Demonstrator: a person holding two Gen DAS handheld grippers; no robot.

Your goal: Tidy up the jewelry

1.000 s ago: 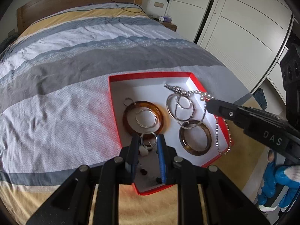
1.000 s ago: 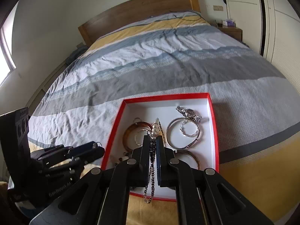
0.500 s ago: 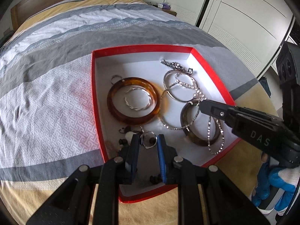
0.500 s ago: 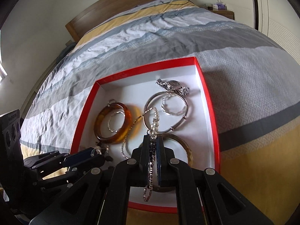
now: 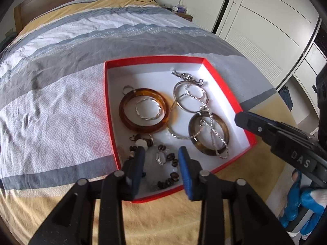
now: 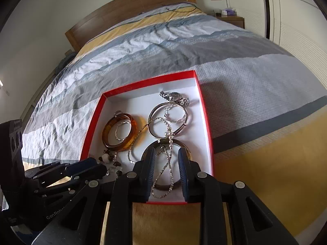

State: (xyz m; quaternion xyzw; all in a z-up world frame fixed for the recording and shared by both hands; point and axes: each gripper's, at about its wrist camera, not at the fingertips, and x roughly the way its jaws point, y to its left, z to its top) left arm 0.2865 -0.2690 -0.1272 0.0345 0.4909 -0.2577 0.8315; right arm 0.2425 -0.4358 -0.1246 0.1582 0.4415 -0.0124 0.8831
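Resting on the striped bedspread [image 5: 61, 106] near the foot edge of the bed, a shallow red box [image 5: 222, 85] with a white floor holds all the jewelry. An amber bangle [image 5: 143, 110], translucent and glossy, lies toward the box's left wall, with a twisted silver bangle [image 5: 148, 110] inside its ring and a small silver ring [image 5: 127, 88] at its far edge. Two plain silver hoops [image 5: 191, 98] overlap near the right wall; a metal watch [image 6: 175, 97] lies beyond them, toward the far right corner. A darker, smoky bangle [image 5: 208, 135] sits toward the near right corner. A fine silver chain [image 6: 163, 163], carrying a few pearl beads [image 6: 169, 131], runs from the hoops across the smoky bangle to the near wall. A strand of dark brown beads [image 5: 169, 159] with a pale disc [image 5: 141, 143] is scattered in the near left corner, with a small clear-stone ring [image 5: 160, 157] among them.

The left gripper [image 5: 161, 153] hovers over the bead strand, jaws opening, pads apart, clamped on nothing. The right gripper [image 6: 164, 156] stands over the smoky bangle, jaws opening; the chain lies between the pads, which do not press on it. A blue-gloved hand [image 5: 302, 202] shows at the lower right of the left wrist view
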